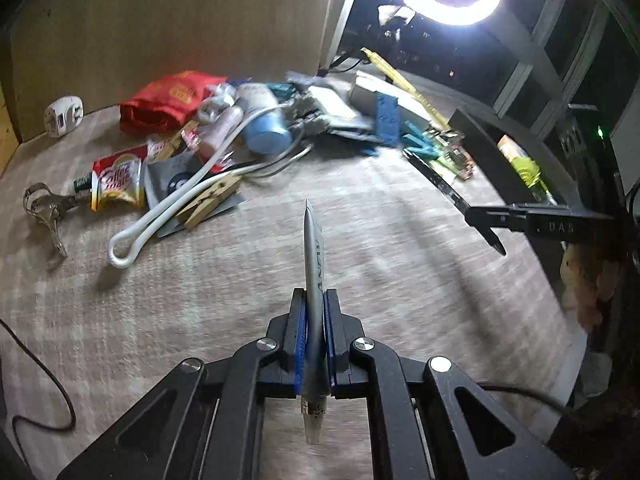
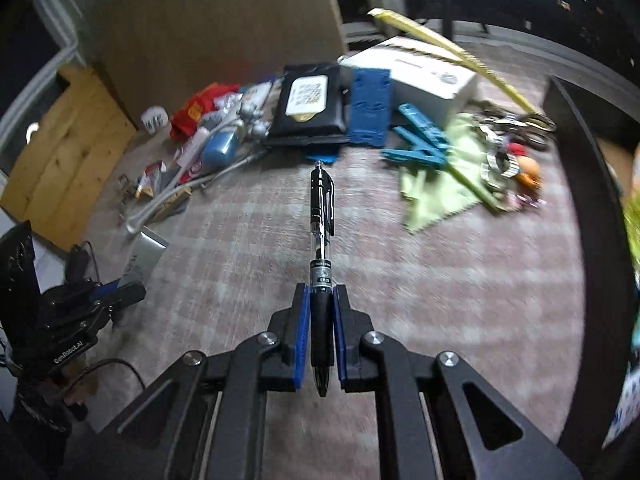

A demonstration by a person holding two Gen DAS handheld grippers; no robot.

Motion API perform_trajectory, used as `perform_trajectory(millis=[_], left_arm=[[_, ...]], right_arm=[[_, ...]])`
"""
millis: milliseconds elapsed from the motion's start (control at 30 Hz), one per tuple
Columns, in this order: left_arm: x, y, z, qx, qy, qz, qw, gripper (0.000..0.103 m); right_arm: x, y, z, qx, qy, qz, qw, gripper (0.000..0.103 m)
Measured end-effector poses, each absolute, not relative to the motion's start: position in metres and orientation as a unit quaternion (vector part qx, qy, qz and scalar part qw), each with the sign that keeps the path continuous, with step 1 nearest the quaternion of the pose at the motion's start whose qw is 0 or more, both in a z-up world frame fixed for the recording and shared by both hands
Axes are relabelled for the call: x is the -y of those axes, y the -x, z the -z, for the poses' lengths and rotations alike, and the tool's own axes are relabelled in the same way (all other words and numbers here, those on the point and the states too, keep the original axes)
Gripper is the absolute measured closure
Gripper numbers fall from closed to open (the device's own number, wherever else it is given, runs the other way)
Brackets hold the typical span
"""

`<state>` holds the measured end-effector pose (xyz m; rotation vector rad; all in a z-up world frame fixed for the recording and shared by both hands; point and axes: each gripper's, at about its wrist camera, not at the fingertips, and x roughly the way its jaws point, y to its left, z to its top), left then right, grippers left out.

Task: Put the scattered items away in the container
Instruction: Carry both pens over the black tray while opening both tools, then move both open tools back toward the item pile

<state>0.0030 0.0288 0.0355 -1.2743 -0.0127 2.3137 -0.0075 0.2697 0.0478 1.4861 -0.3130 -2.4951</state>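
While its jaws pinch a flat silver sachet (image 1: 315, 280) edge-up, the left gripper (image 1: 316, 300) hangs over the carpet (image 1: 240, 300); the right gripper (image 2: 321, 300) clamps a black pen (image 2: 321, 240). Clutter lines the carpet's far edge, the black bin (image 1: 520, 160) its right edge.

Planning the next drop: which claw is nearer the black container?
Right. The right claw, holding a black pen, is close beside the black container; the left claw, gripping a silver sachet, is farther left.
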Motion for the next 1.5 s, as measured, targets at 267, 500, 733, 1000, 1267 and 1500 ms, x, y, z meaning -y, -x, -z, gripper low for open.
perform_trajectory(millis=[267,500,733,1000,1267,1500], left_arm=[[-0.086,-0.005,-0.079,0.024,0.432,-0.864,0.257,0.096],[-0.181,-0.003,-0.108,0.042,0.409,-0.867,0.283,0.096],[-0.290,-0.001,-0.118,0.054,0.399,-0.858,0.320,0.096],[-0.376,0.004,-0.129,0.060,0.391,-0.852,0.343,0.096],[-0.408,0.006,-0.130,0.048,0.394,-0.851,0.345,0.058],[-0.380,0.008,-0.129,0.036,0.395,-0.864,0.309,0.058]], right_arm=[[-0.350,-0.022,-0.087,0.134,-0.465,0.871,0.085,0.092],[-0.471,-0.053,-0.116,0.142,-0.434,0.890,0.007,0.092],[-0.593,-0.070,-0.121,0.151,-0.424,0.890,-0.068,0.092],[-0.650,-0.047,-0.119,0.151,-0.421,0.891,-0.079,0.092],[-0.645,-0.034,-0.113,0.100,-0.430,0.892,-0.100,0.043],[-0.634,-0.032,-0.113,0.086,-0.426,0.897,-0.080,0.032]])
